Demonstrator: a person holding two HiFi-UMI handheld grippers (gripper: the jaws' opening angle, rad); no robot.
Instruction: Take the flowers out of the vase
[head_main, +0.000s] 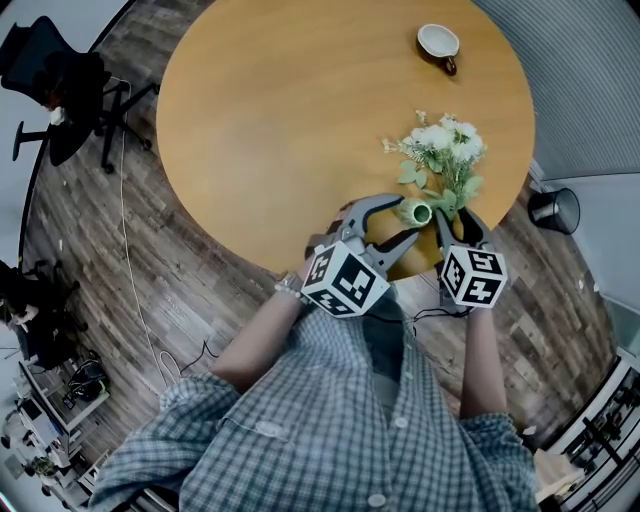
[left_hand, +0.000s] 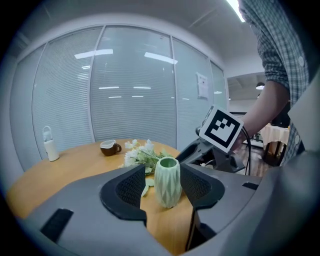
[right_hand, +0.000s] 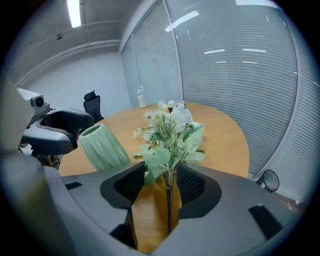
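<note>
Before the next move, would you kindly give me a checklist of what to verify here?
1. Flowers out of vase: ok; they lie on the table beside it.
2. Vase upright: ok.
3. Right claw released: ok; jaws apart, stem loose between them.
4. Left claw open: ok; jaws apart on either side of the vase.
5. Cup out of the way: ok.

You have no readable text, brand or number here. The left cube (head_main: 345, 280) and right cube (head_main: 473, 276) carry only black-and-white square markers, and the sheet (left_hand: 201, 85) on the glass wall (left_hand: 135, 90) is too small to read.
</note>
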